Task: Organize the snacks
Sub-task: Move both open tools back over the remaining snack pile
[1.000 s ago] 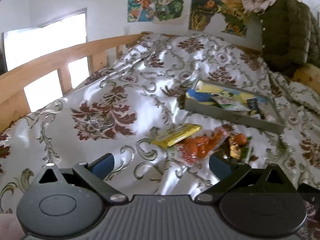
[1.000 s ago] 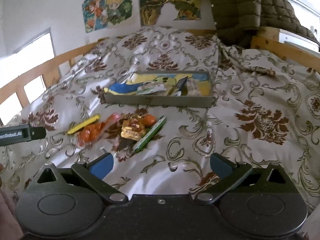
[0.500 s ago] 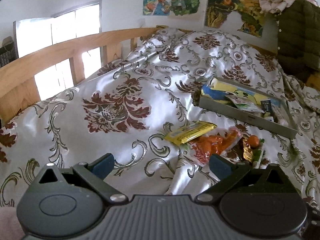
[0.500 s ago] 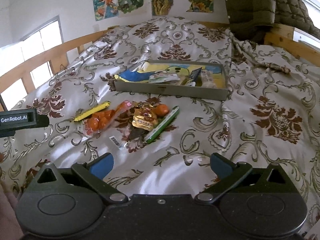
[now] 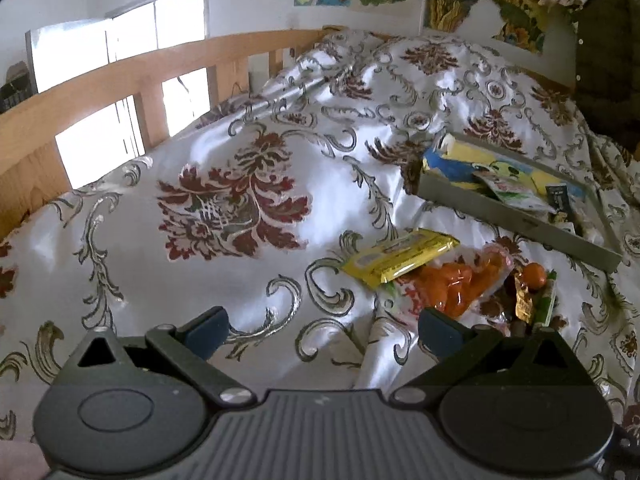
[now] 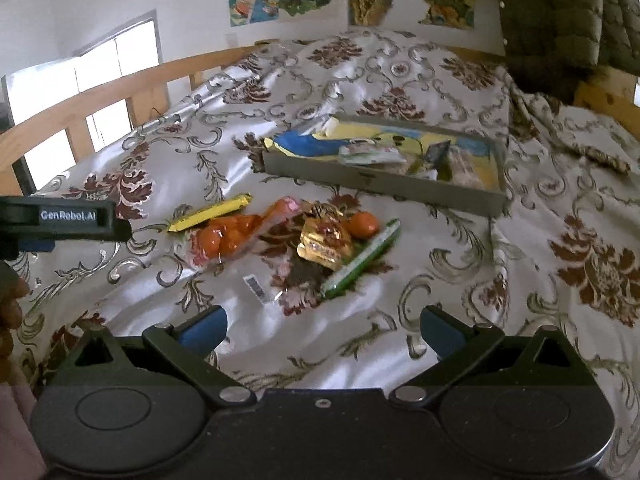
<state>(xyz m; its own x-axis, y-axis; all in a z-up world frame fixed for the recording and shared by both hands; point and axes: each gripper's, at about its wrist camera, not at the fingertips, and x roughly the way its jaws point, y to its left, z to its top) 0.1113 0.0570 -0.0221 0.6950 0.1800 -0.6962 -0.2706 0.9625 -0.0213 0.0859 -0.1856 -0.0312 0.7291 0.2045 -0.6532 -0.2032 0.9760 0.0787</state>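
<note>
Loose snacks lie in a pile on the patterned bedspread: a yellow bar [image 5: 400, 258] [image 6: 210, 213], an orange candy bag [image 5: 460, 284] [image 6: 230, 236], a gold packet [image 6: 324, 238], an orange ball [image 6: 362, 224] and a green stick pack [image 6: 362, 258]. Beyond them sits a grey tray [image 5: 516, 224] [image 6: 380, 180] holding several packets. My left gripper [image 5: 320, 330] is open, just short and left of the pile. My right gripper [image 6: 320, 330] is open too, nothing between its fingers, near side of the pile.
A wooden bed rail [image 5: 120, 80] runs along the left, with a window behind. An olive puffer jacket [image 6: 560, 20] hangs at the back right. Posters cover the far wall. The left gripper's body [image 6: 60, 220] shows at the right view's left edge.
Both grippers have moved forward and closer to the snack pile; the snacks and tray lie where they were. Both jaws remain open.
</note>
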